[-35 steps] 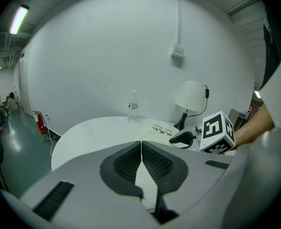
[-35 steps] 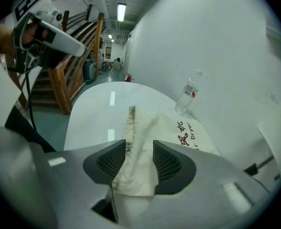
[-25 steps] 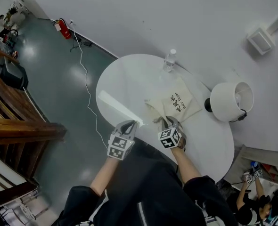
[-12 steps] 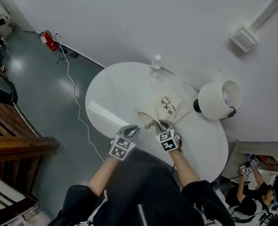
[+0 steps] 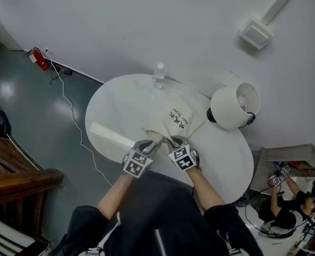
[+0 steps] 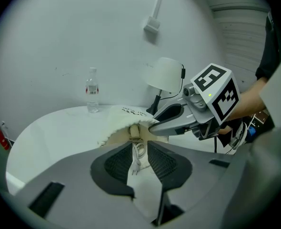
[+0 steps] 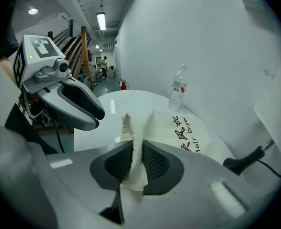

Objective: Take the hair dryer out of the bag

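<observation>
Cream cloth makes up the bag [image 5: 174, 122], which lies on the round white bench [image 5: 115, 108] between a clear water bottle [image 5: 158, 74] at the far rim and a white lamp [image 5: 233, 106]. We read "Hair Dryer" printed in black on its face, beside a column of black characters. The right gripper view gives the print most clearly; the head view shows it only small. The bottle's label is red and white, and we cannot read it.

The right gripper [image 5: 172, 141] is at the bag's near edge. Its fingers [image 7: 119, 162] have just been closing and are clenched on a fold of the cloth, which stands up between them. The left gripper [image 5: 153, 143] sits just beside it at the same edge. Its fingers [image 6: 115, 163] have just been opening and stand released, pressing on nothing.

Only the left gripper view looks at the bag's mouth. There, in the gap between the fingers, we see a looped white cord [image 6: 137, 152] with its plug, and a tan strap [image 6: 135, 131] above it. The hair dryer's body is hidden in every view.

Only the head view takes in the whole bench and the dark floor [image 5: 34, 105] around it, where a red fire extinguisher [image 5: 38, 59] stands by the wall [image 5: 120, 25].
</observation>
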A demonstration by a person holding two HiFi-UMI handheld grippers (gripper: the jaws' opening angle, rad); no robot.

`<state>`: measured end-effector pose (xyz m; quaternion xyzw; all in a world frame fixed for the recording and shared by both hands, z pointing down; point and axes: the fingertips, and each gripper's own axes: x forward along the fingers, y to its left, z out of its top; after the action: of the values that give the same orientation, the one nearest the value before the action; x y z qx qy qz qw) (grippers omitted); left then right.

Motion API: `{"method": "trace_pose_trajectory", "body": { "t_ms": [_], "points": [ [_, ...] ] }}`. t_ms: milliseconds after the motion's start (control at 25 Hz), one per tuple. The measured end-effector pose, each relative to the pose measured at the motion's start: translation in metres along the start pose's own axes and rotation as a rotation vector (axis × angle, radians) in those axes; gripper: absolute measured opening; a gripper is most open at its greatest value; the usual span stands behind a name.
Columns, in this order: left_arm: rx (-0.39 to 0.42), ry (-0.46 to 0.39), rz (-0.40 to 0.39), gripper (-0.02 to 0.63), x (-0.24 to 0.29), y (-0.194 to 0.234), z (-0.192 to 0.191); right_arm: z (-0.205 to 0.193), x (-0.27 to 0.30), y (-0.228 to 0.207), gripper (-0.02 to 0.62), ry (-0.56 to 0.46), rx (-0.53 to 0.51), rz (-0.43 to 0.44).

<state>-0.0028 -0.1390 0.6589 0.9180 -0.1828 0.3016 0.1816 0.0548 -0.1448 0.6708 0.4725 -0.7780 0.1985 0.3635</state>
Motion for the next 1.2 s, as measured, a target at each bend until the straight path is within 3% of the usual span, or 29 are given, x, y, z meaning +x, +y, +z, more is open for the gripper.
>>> {"method": "trace_pose_trajectory", "body": {
  "t_ms": [440, 1200],
  "points": [
    [0.005, 0.066, -0.059, 0.161, 0.036, -0.007, -0.009, 0.001, -0.005, -0.006, 0.043, -0.037, 0.092, -0.019],
    [0.052, 0.145, -0.071, 0.178, 0.088, -0.013, -0.005, -0.001, -0.019, -0.013, 0.043, -0.078, 0.187, -0.038]
  ]
}}
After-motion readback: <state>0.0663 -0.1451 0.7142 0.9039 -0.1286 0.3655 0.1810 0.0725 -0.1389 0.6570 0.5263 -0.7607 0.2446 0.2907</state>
